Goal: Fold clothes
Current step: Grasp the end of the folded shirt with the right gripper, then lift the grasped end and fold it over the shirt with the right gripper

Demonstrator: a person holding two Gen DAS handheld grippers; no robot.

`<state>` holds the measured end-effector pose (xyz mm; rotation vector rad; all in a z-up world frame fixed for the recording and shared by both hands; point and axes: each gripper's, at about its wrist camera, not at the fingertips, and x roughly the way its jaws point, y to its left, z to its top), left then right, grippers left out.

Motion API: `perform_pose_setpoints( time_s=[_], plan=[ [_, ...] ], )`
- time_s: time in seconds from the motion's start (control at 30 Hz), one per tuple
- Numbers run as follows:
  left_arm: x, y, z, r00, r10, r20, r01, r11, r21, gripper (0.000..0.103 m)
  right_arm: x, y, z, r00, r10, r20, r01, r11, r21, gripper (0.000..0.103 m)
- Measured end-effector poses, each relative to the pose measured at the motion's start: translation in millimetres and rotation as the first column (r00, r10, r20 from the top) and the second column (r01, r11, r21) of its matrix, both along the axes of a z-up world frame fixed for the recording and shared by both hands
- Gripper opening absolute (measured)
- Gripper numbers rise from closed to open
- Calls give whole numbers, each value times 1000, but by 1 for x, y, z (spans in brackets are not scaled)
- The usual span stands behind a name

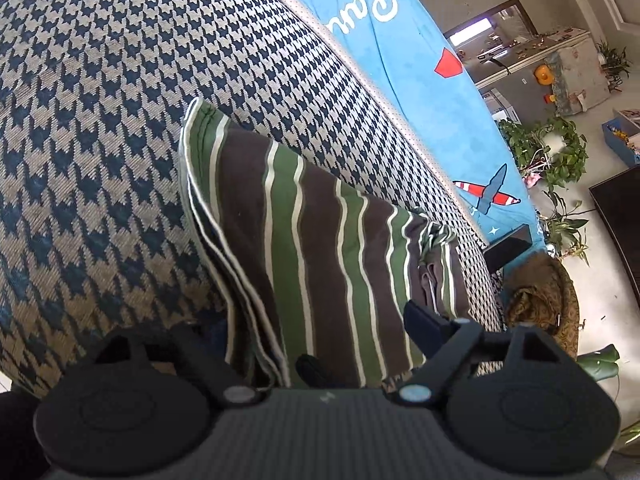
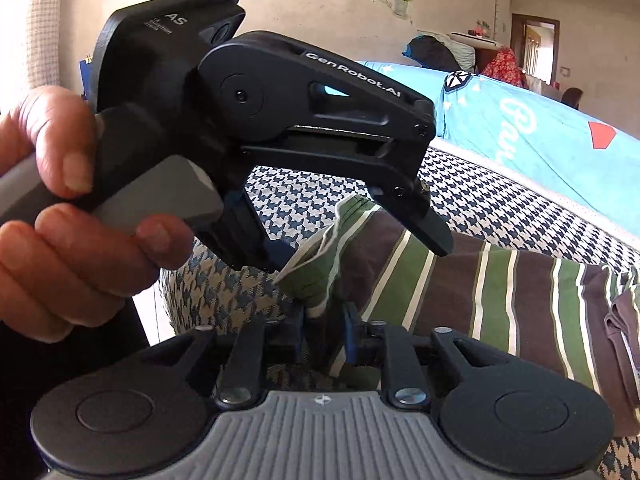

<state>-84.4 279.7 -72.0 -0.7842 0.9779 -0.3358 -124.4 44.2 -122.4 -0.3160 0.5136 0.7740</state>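
While potted plants point(image 1: 552, 152) stood in the sunlit room beyond, the houndstooth cushion point(image 1: 120, 120), bordered by a blue blanket point(image 1: 400, 80), bore the striped garment point(image 1: 320, 240), already layered. The left gripper point(image 2: 356, 250) straddled its corner, jaws spread. The right gripper point(image 2: 325, 328) stood narrow around an edge, pinch uncertain. Another fold likely needed both clamped.

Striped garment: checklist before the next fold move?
1. Left tool jaws open: ok.
2. Striped garment corner between the left tool's fingers, unpinched: ok.
3. Right tool gripping the near edge: cannot tell; cloth sits between its pads.
4. Garment lying flat on the houndstooth cushion: not ok, far end is bunched.
5. Blue blanket clear of the garment: ok.
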Motion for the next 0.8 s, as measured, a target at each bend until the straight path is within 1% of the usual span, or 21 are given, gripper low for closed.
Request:
perform_pose_setpoints(
  time_s=[0.03, 0.07, 0.23, 0.3, 0.37, 0.4, 0.43, 0.47, 0.5, 0.57, 0.67, 0.7, 0.8],
  plan=[
    [-1, 2, 0, 1000, 1, -3, -1, 1000, -7, 83, 0, 4, -2, 1000, 8, 16, -8, 1000, -13, 39],
    [-1, 4, 0, 1000, 3, -6, -3, 1000, -14, 83, -1, 9, -3, 999, 16, 33, -15, 1000, -26, 41],
    [-2, 2, 1, 1000, -7, -9, 7, 1000, -25, 84, 5, 23, -14, 995, 52, 91, -45, 995, -85, 41],
    [0, -3, 0, 1000, -11, -14, 10, 1000, -29, 84, 8, 31, -20, 988, 58, 146, -39, 991, -129, 41],
    [3, -5, 0, 1000, -7, -20, 6, 1000, -17, 84, 12, 36, -26, 978, 48, 205, -14, 986, -168, 40],
    [5, -5, 0, 1000, -4, -24, 3, 1000, -12, 84, 15, 37, -26, 975, 43, 218, -4, 985, -175, 39],
    [6, -5, 1, 1000, 0, -27, 0, 1000, -8, 85, 18, 37, -26, 974, 38, 225, 3, 984, -178, 27],
    [9, -3, 0, 999, 9, -32, -9, 1000, 0, 86, 21, 37, -26, 972, 32, 232, 10, 983, -181, 11],
    [13, 0, -1, 999, 24, -34, -23, 1000, 19, 88, 24, 38, -26, 971, 27, 239, 18, 983, -184, 8],
    [21, 4, -3, 997, 59, -41, -56, 996, 75, 91, 29, 36, -23, 969, 11, 248, 31, 985, -167, 5],
    [40, 10, -11, 993, 93, -68, -87, 992, 91, 92, 36, 31, -18, 966, -10, 259, 47, 989, -137, 5],
    [47, 10, -12, 994, 89, -68, -83, 993, 90, 92, 38, 28, -16, 966, -12, 260, 47, 990, -130, 5],
    [65, 8, -14, 995, 78, -58, -72, 993, 96, 92, 12, 17, -16, 964, -19, 267, 51, 992, -114, 4]
  ],
)
